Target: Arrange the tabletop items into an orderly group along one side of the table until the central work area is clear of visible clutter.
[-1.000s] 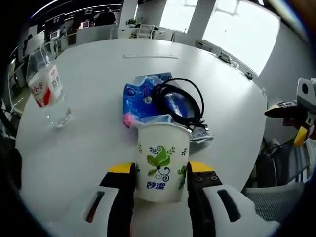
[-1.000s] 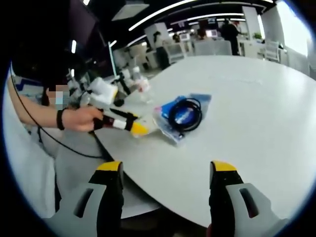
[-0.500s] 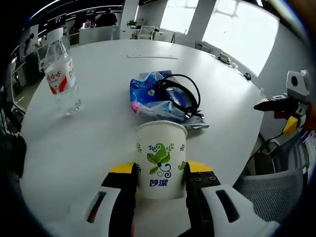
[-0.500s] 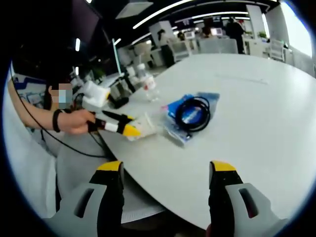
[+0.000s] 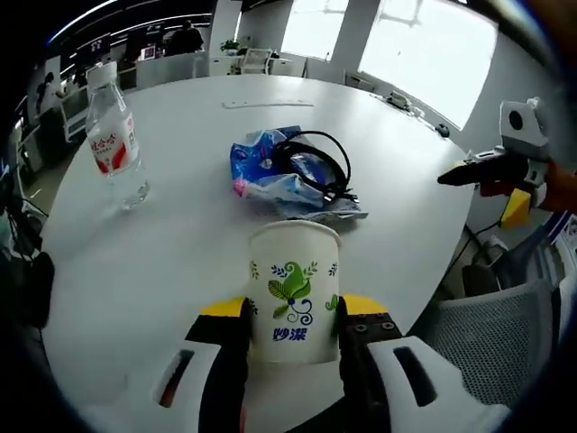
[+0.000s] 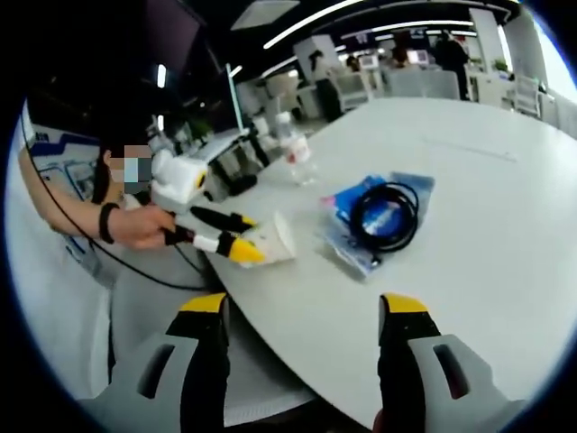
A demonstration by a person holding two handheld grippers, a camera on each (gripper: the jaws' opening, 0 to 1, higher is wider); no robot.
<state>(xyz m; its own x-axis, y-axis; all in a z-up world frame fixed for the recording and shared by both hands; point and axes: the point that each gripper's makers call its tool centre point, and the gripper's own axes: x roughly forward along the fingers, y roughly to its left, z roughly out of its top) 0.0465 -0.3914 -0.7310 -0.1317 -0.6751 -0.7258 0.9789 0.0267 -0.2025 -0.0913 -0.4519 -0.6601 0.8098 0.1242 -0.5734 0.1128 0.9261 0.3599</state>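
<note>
Now the left claw (image 5: 290, 317) clamps the paper cup (image 5: 294, 289) (upright, seemingly on the table (image 5: 180, 234)); right claw (image 6: 302, 311) gapes, empty.

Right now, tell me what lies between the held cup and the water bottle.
Bare white table. In the left gripper view, nothing sits between the paper cup and the water bottle.

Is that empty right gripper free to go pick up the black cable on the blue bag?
Probably yes: the right gripper is open and empty, and bare table lies between it and the black cable.
</note>
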